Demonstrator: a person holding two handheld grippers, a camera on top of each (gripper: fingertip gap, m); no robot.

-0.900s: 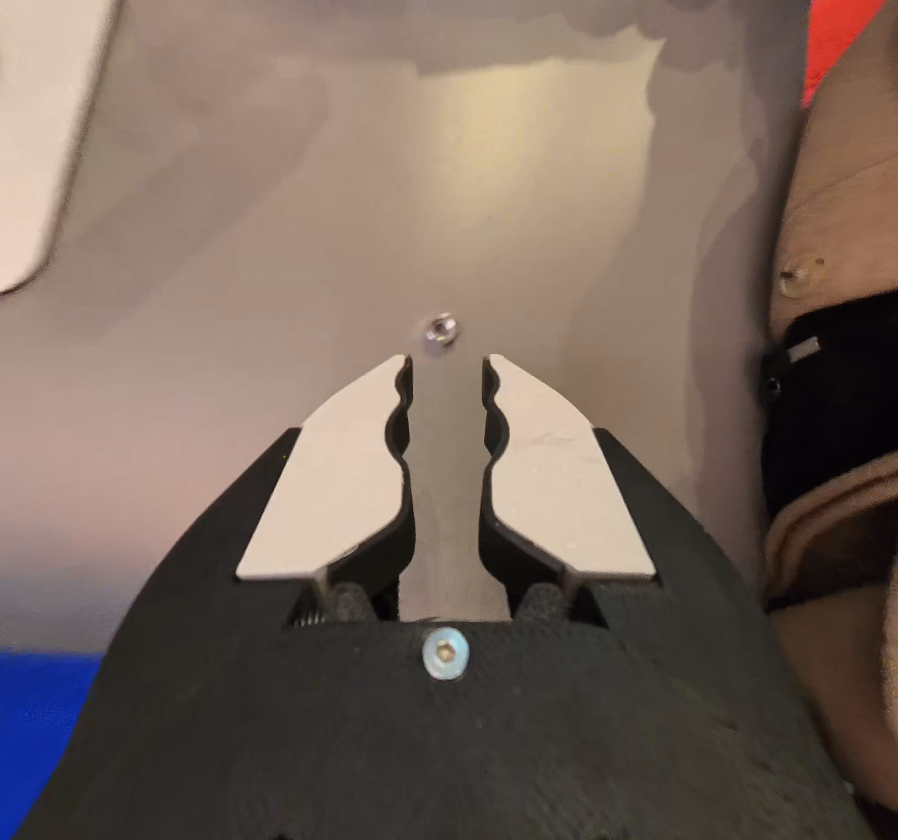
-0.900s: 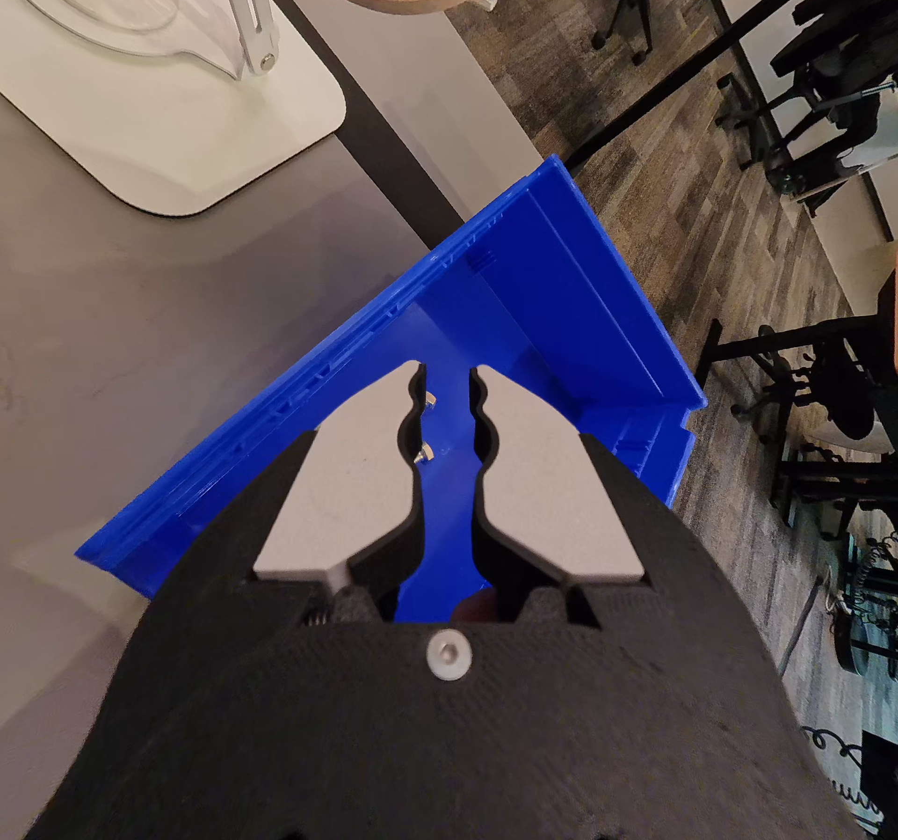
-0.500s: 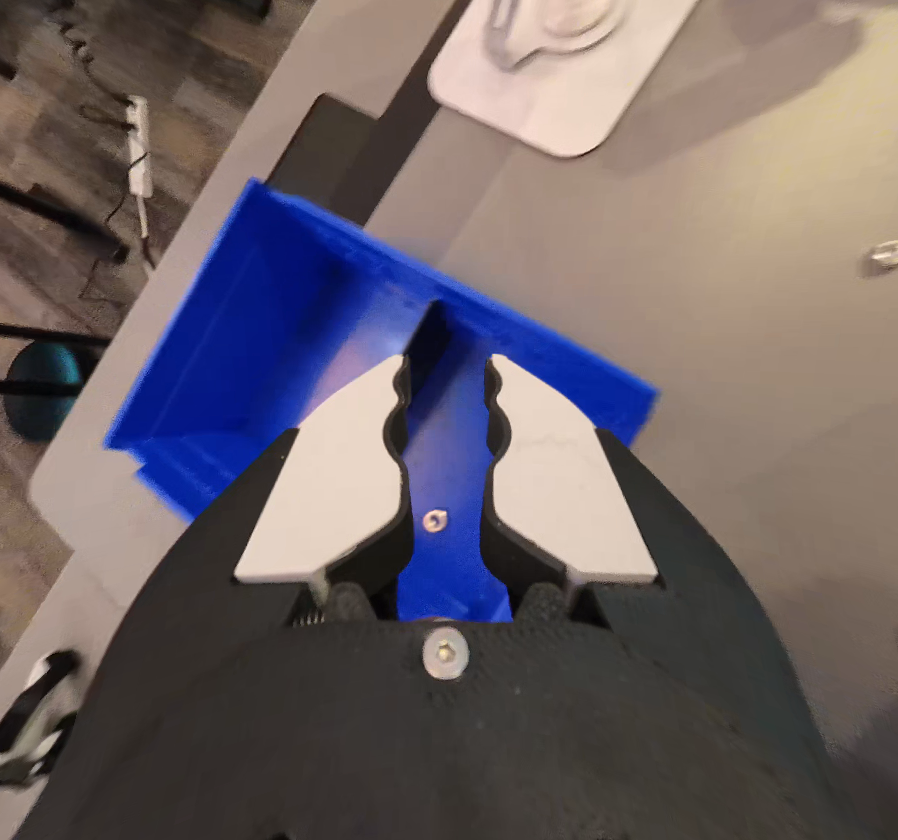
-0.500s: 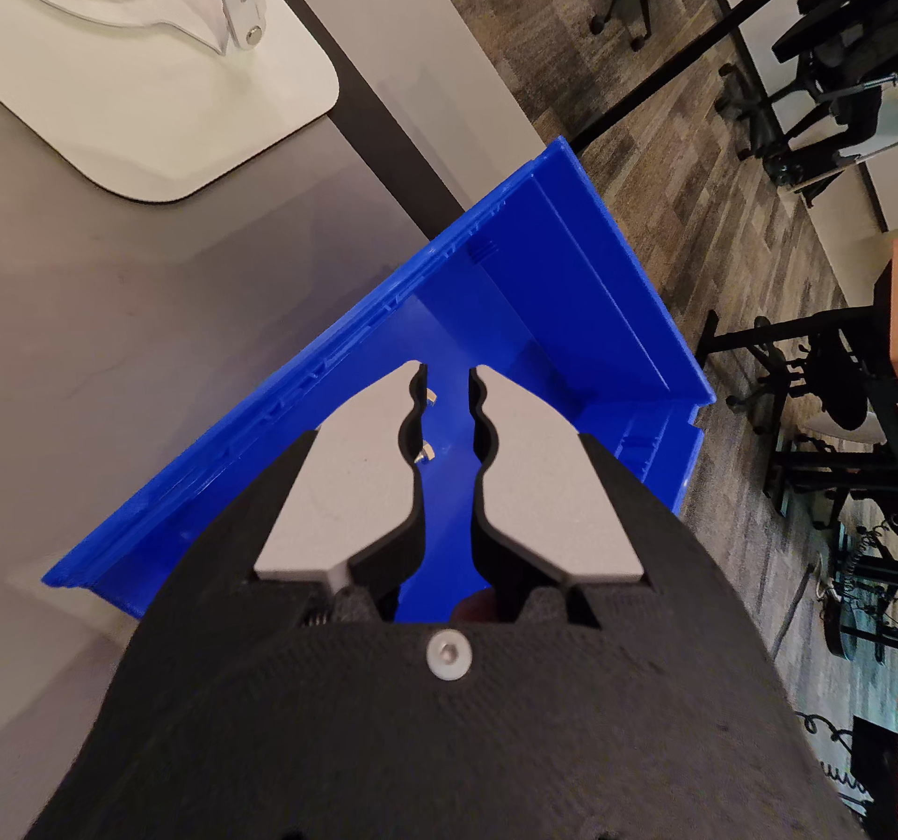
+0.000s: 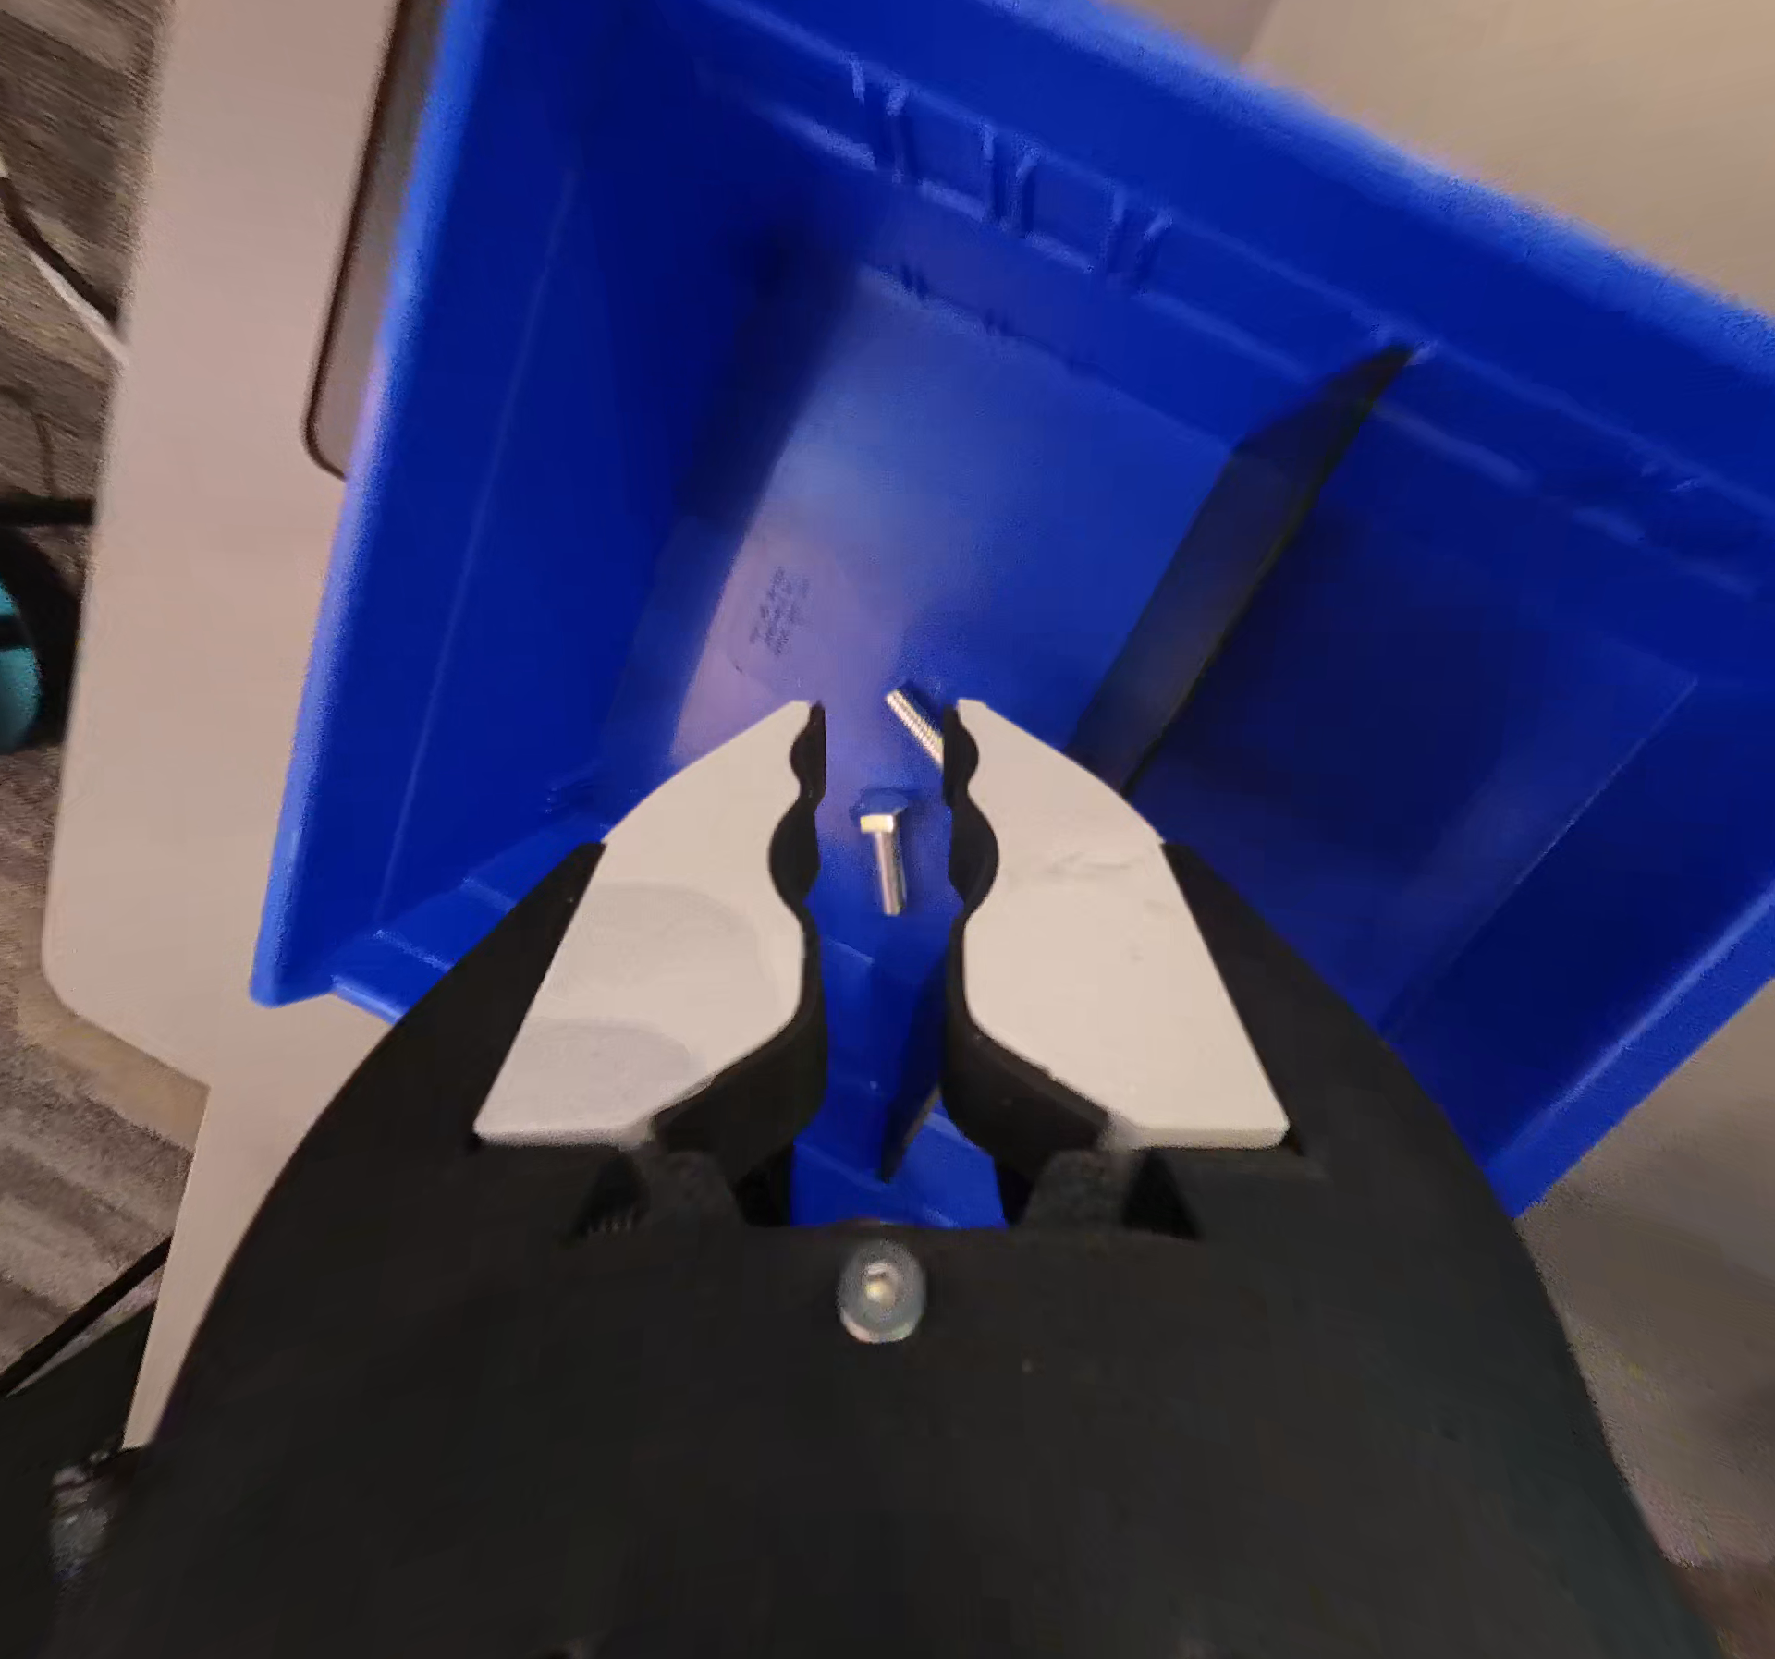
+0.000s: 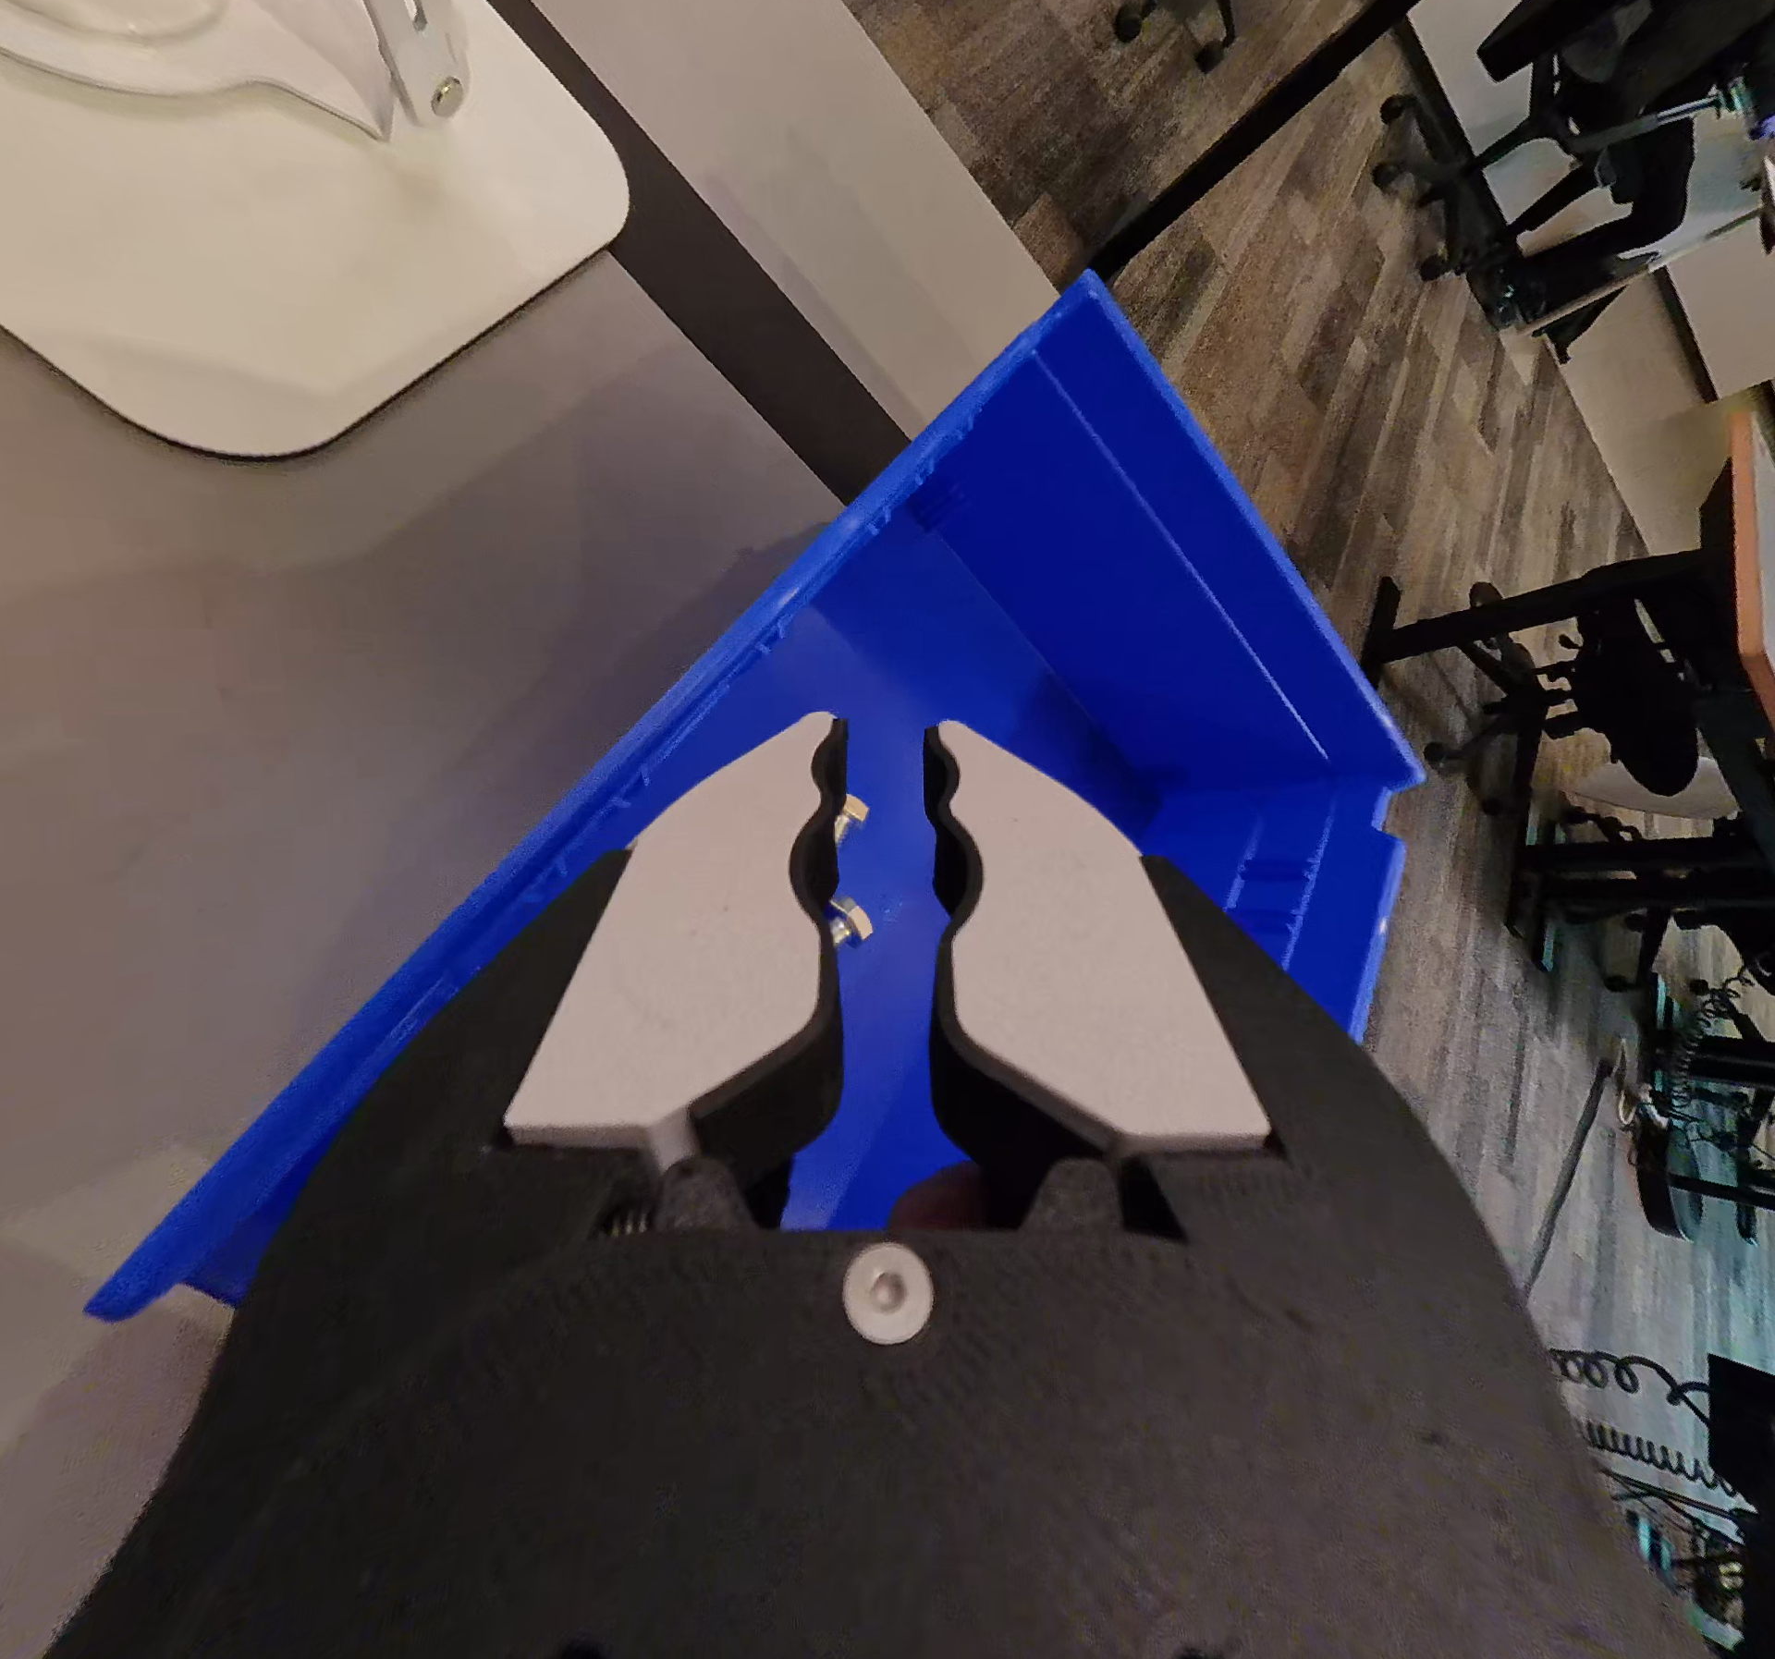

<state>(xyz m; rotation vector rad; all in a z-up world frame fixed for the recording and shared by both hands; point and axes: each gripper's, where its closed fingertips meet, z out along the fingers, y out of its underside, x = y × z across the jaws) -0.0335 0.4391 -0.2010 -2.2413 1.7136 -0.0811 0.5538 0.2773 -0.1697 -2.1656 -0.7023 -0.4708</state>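
Note:
In the left wrist view my left gripper (image 5: 884, 715) is open and empty, hovering over a blue plastic bin (image 5: 576, 365). A short silver bolt (image 5: 886, 859) lies on the bin floor, seen between my fingers. A second bolt (image 5: 911, 728) lies just beyond it by the right fingertip. A black divider (image 5: 1249, 557) splits the bin. In the right wrist view my right gripper (image 6: 886, 729) is open with a narrow gap and empty, over a blue bin (image 6: 1153, 557). Two small silver fasteners (image 6: 853, 814) (image 6: 850, 926) lie on its floor beside my left finger.
The bin in the right wrist view sits at the edge of a grey table (image 6: 288, 749). A white stand base (image 6: 288, 269) with a clear plastic piece (image 6: 144, 9) stands at the far left. Beyond the edge are wood-look floor and office chairs (image 6: 1633, 701). Spacing between my two grippers at the tips: around 60 centimeters.
My left gripper swung from the bare grey table with a small nut on it over to the blue bin and closed in on the bolts. My right gripper barely moved.

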